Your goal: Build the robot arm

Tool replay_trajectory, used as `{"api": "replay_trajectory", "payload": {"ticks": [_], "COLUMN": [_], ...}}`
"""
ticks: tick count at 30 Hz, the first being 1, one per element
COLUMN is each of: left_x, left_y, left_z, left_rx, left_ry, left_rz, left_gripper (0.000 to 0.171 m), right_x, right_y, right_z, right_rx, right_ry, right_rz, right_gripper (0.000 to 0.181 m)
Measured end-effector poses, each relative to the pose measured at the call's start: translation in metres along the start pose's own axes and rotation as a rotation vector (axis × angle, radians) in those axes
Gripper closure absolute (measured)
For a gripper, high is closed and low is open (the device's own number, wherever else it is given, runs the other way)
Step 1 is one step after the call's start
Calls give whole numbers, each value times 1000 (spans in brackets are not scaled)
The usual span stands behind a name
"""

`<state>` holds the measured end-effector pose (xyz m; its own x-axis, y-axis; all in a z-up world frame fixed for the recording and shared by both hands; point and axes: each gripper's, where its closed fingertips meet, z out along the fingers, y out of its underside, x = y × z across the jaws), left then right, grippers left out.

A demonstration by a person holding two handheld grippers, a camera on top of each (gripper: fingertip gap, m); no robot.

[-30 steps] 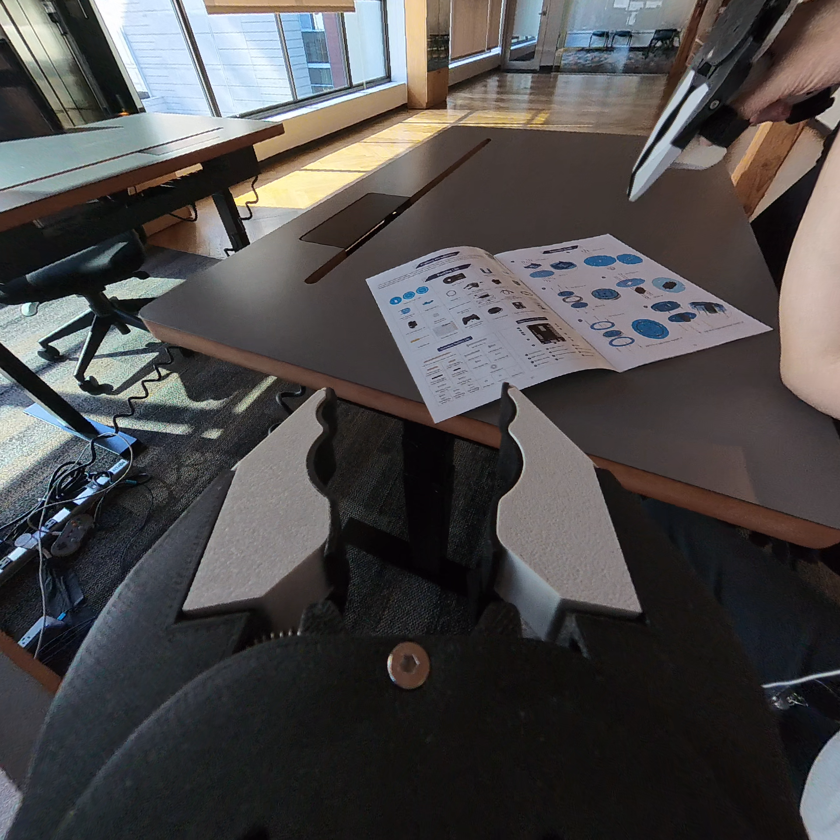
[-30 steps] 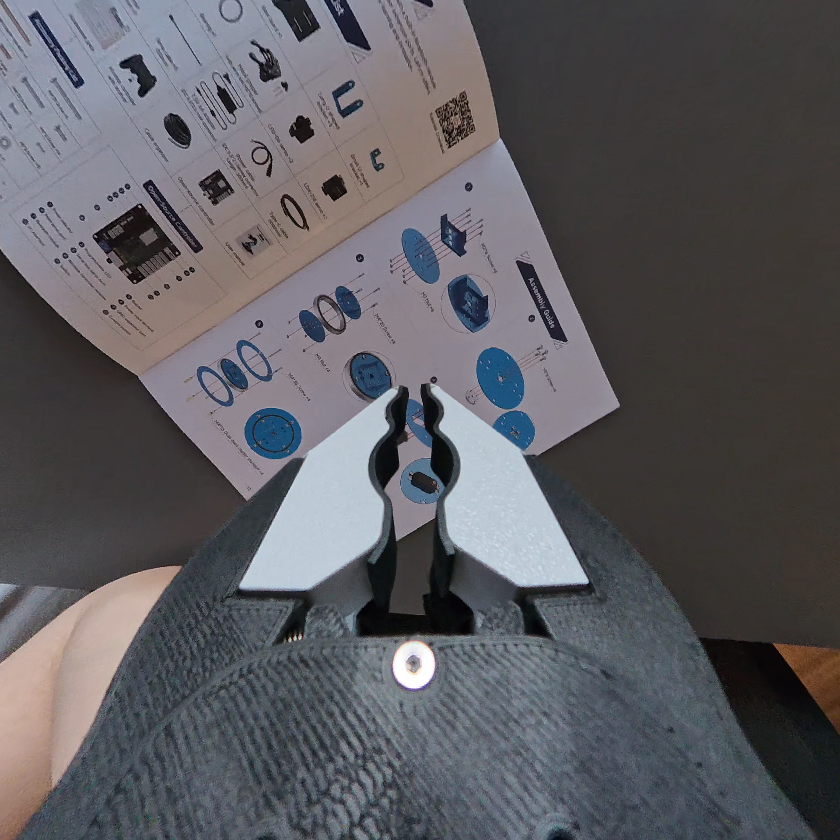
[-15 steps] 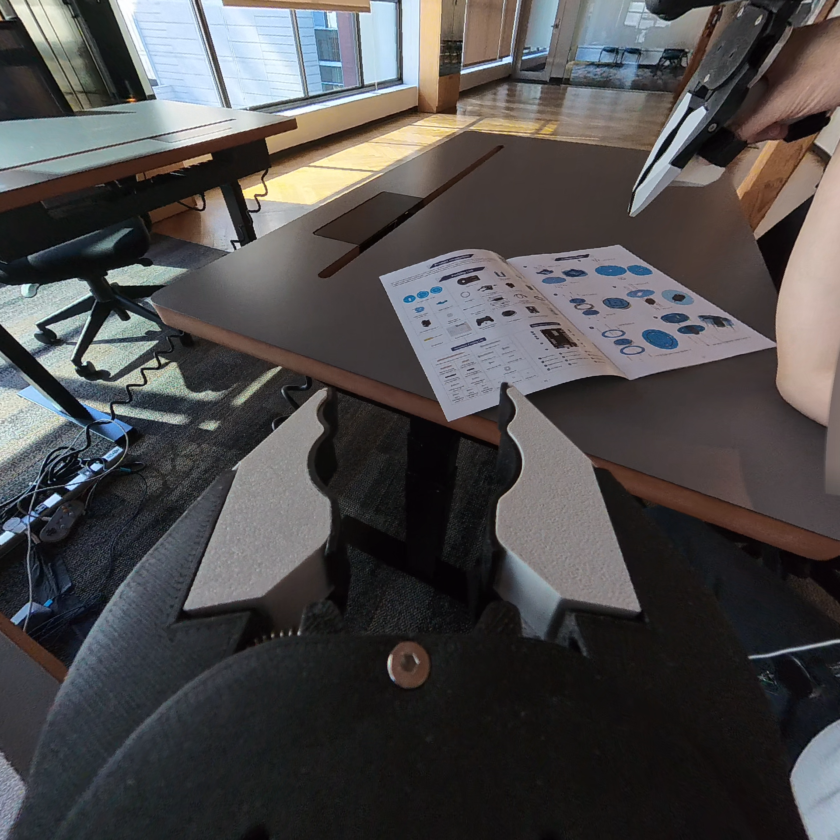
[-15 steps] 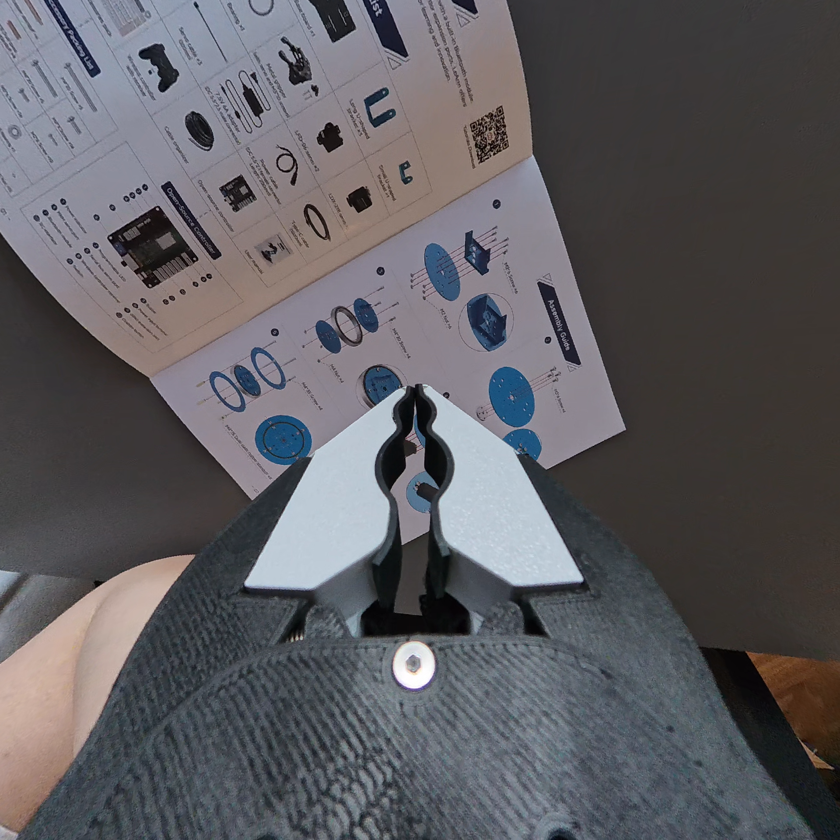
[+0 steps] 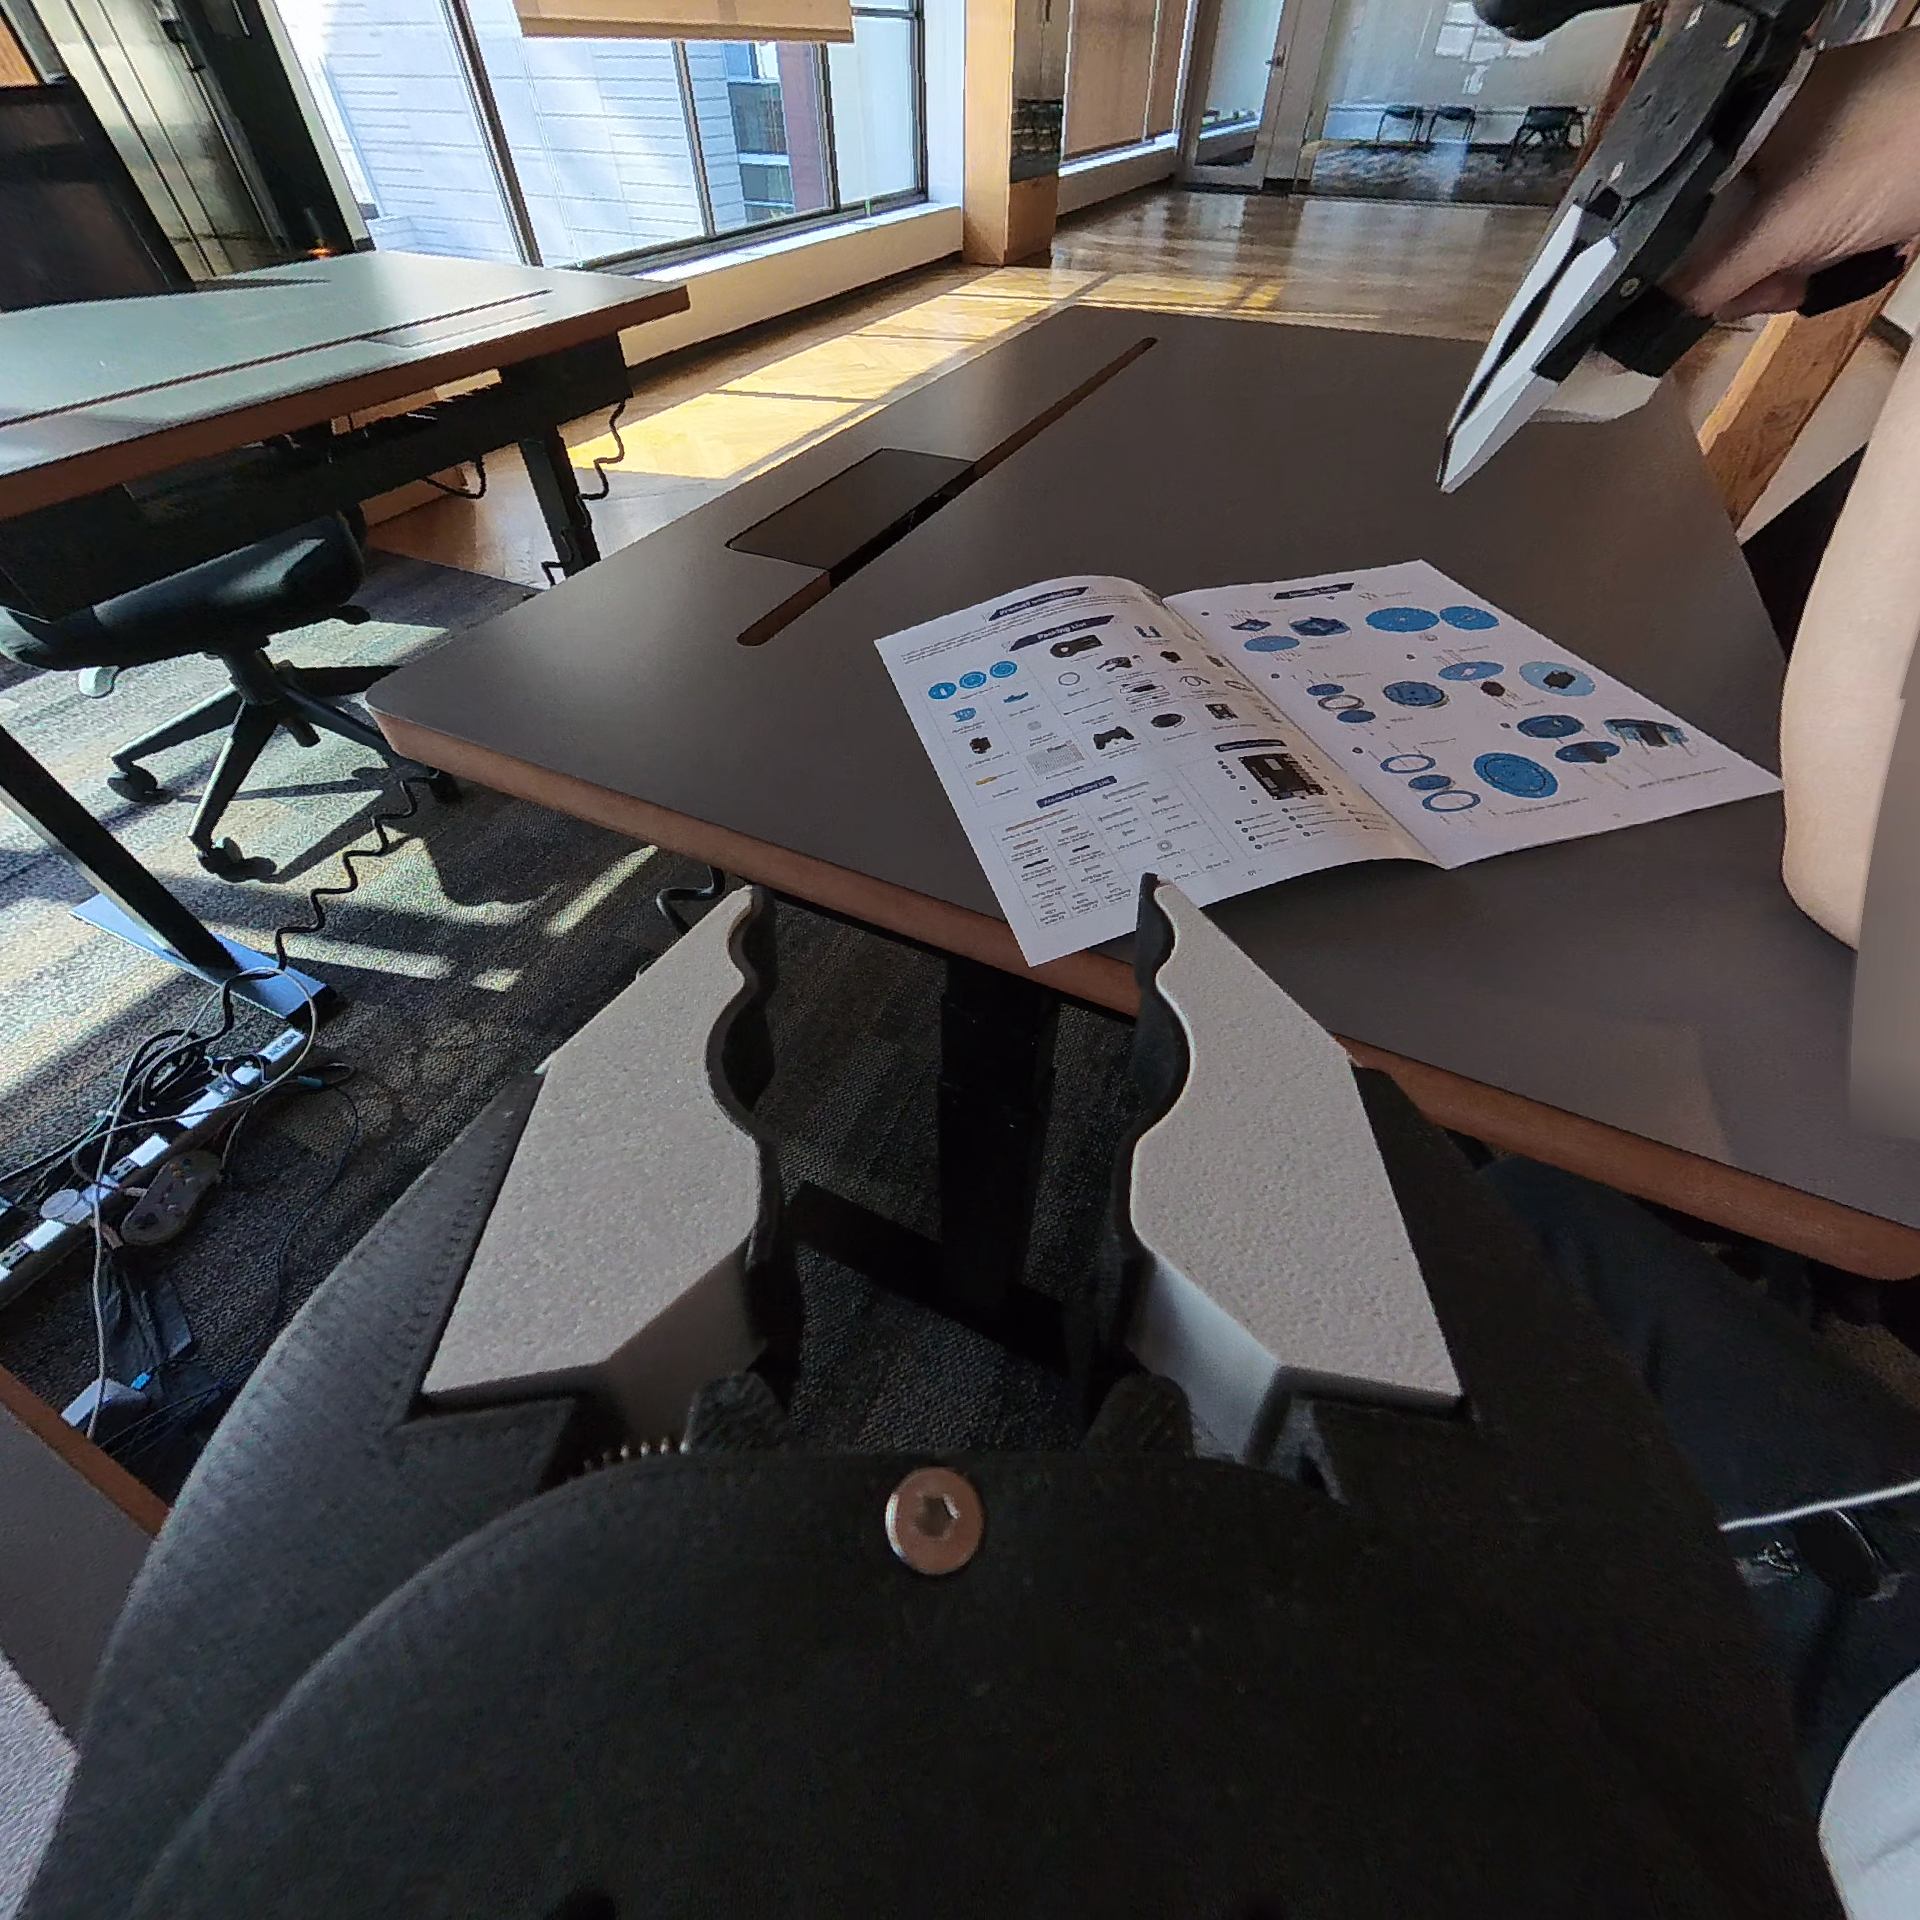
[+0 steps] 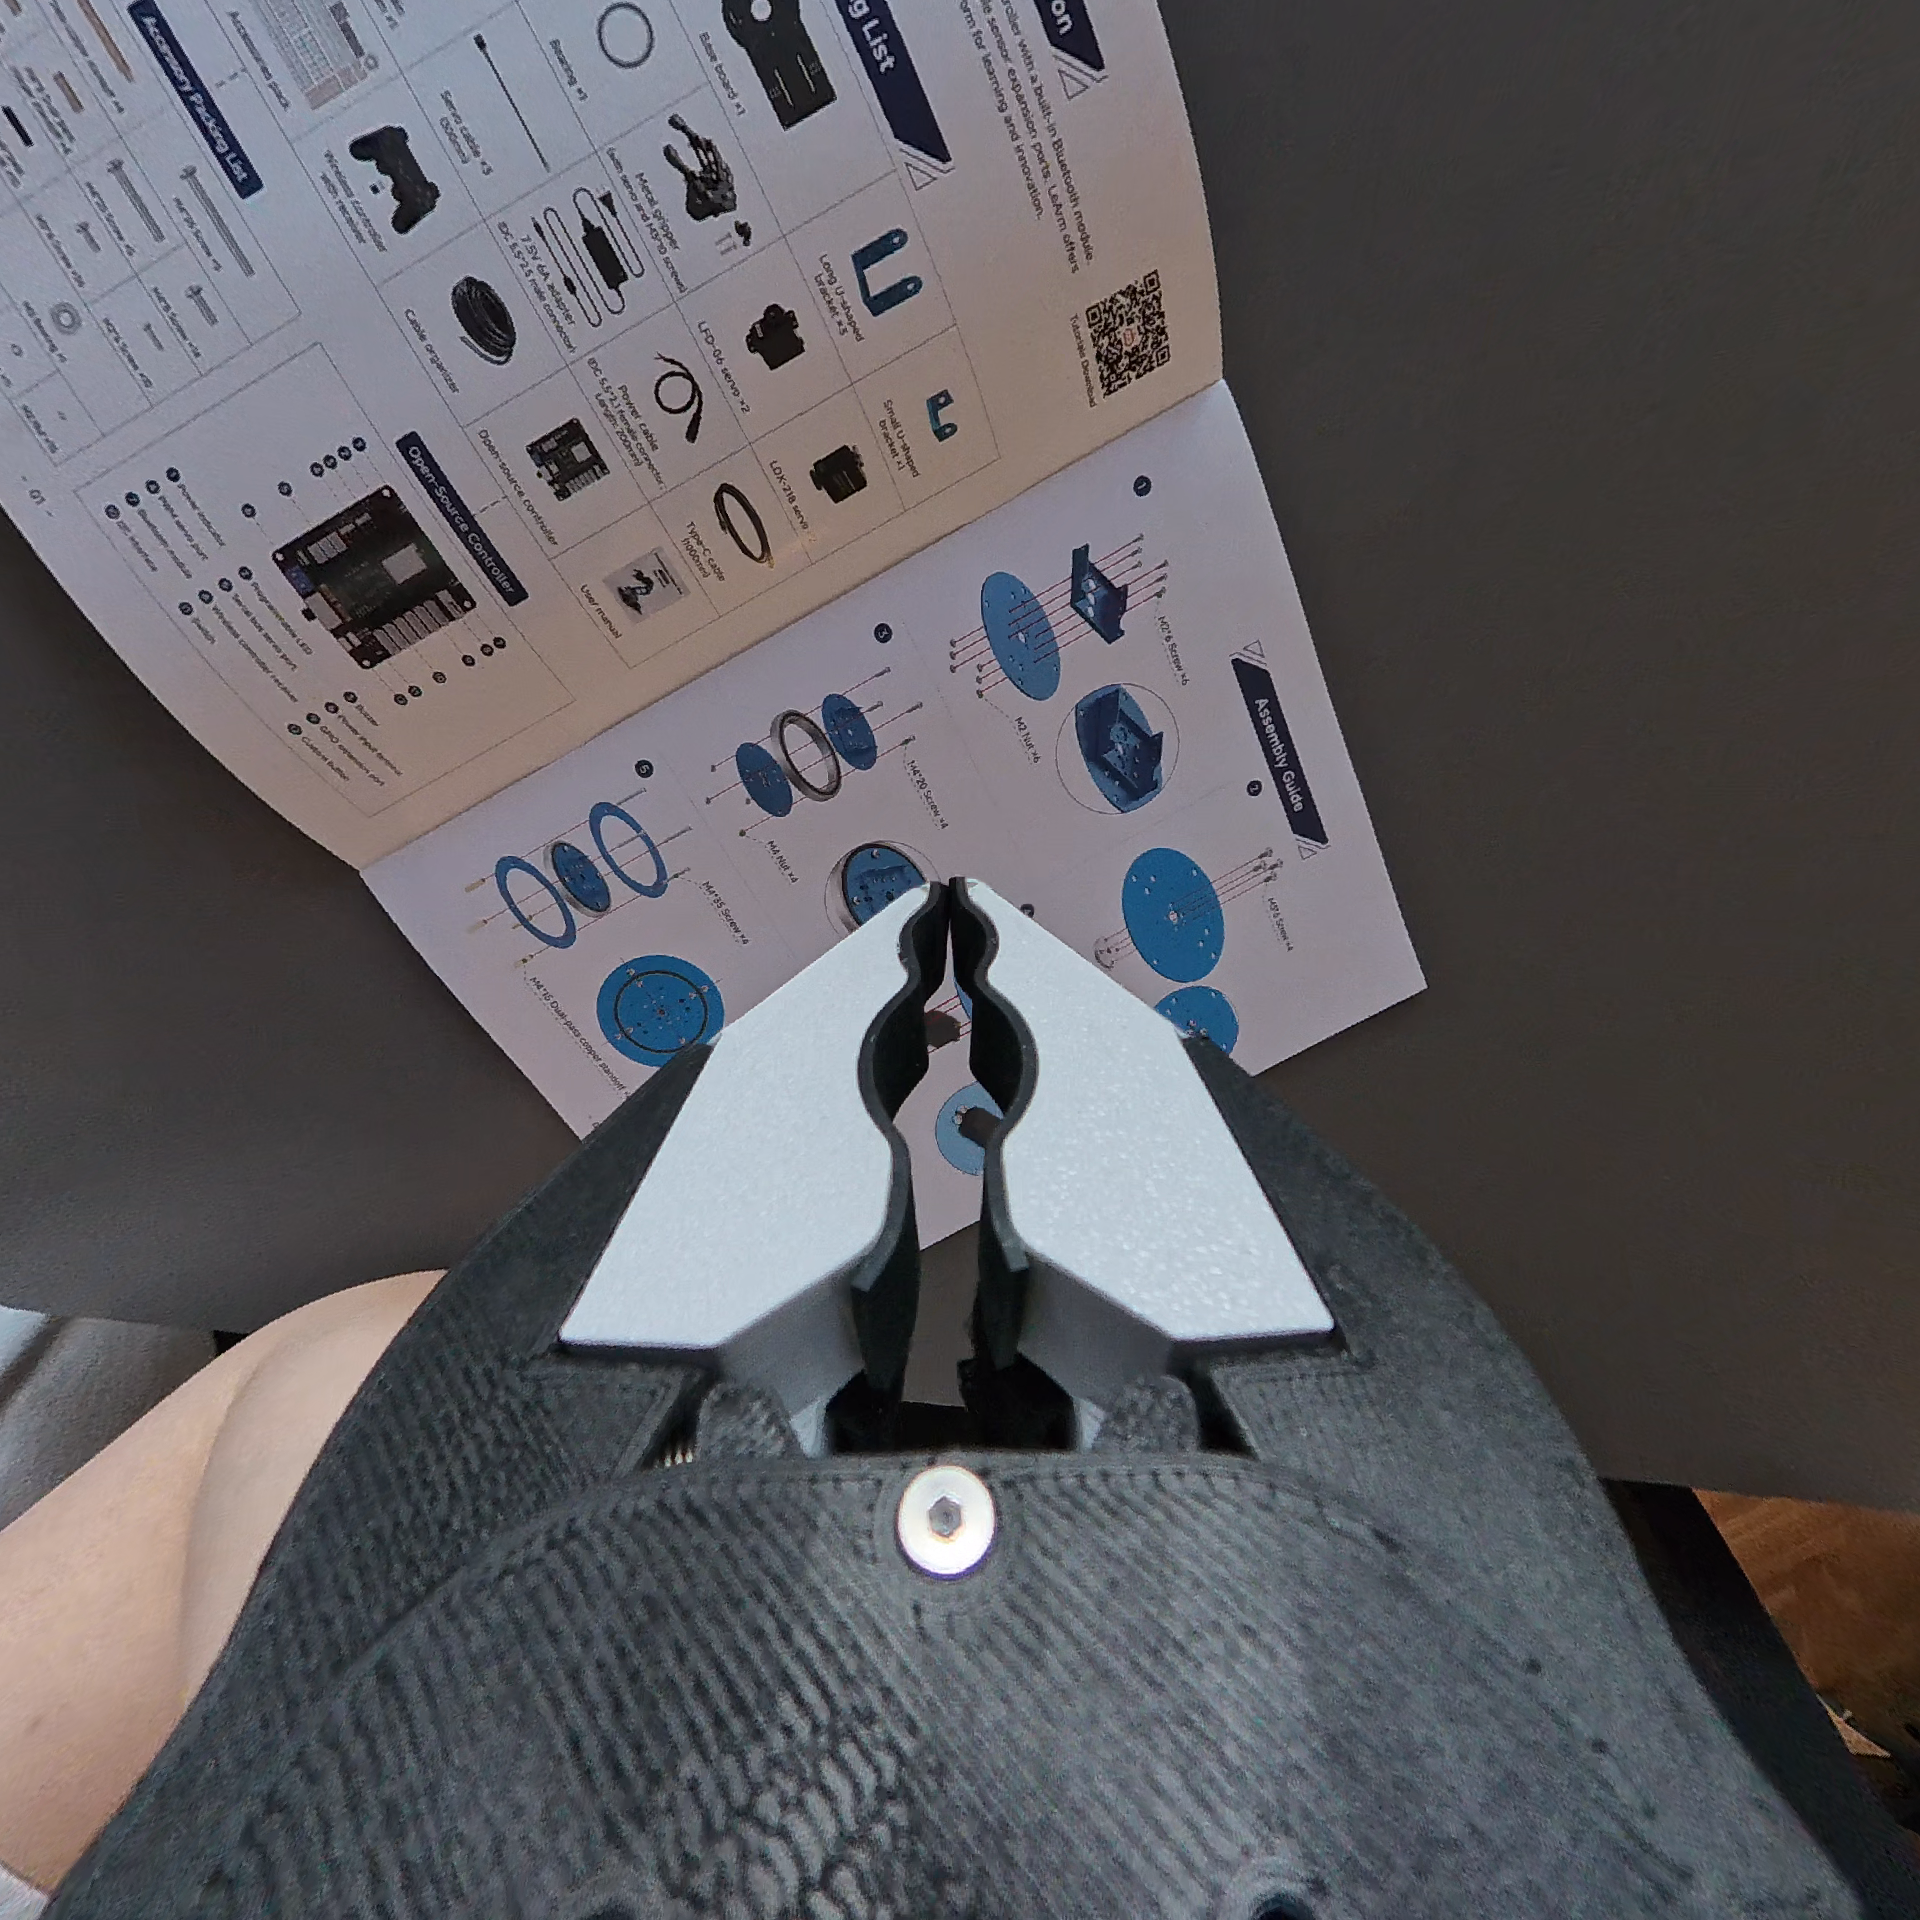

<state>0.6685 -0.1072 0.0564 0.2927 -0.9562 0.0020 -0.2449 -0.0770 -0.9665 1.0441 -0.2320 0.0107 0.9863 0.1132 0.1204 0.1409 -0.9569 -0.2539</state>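
Observation:
An open white booklet (image 5: 1299, 727) with blue diagrams lies flat on the dark grey table (image 5: 727, 686); it also shows in the right wrist view (image 6: 727, 520). My left gripper (image 5: 951, 904) is open and empty, held off the table's near edge, just short of the booklet's near corner. My right gripper (image 6: 953, 888) is shut with nothing between its pads, hovering above the booklet's right-hand page. It also shows in the left wrist view (image 5: 1455, 473), in the air above the table's far right, held by a hand.
A person's forearm (image 5: 1849, 675) rests by the table's right side. A second desk (image 5: 312, 343) and an office chair (image 5: 208, 644) stand to the left. Cables and a power strip (image 5: 135, 1143) lie on the carpet. Windows and a wooden floor lie beyond. Tip to tip, the grippers are about 40 cm apart.
My right gripper's pads came together on air, from a narrow gap to touching. The left gripper drew back a little and stayed open.

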Motion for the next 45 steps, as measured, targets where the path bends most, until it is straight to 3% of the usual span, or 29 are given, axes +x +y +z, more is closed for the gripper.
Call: {"api": "replay_trajectory", "payload": {"ticks": [20,27,36,45], "left_x": [-5,-37,-71,-81], "left_y": [2,7,14,14], "left_z": [0,-14,-29,-34], "left_rx": [-8,-52,-44,-17], "left_ry": [-19,-138,-175,-183], "left_rz": [5,36,-51,-75], "left_gripper": [104,102,104,107], "right_x": [2,-1,-13,-14], "right_y": [-2,-7,-28,-34], "right_z": [-4,-5,-12,-8], "right_rx": [17,-3,-9,-43], "right_ry": [23,61,154,199], "right_rz": [-18,-40,-112,-124], "right_gripper": [181,181,181,181]}}
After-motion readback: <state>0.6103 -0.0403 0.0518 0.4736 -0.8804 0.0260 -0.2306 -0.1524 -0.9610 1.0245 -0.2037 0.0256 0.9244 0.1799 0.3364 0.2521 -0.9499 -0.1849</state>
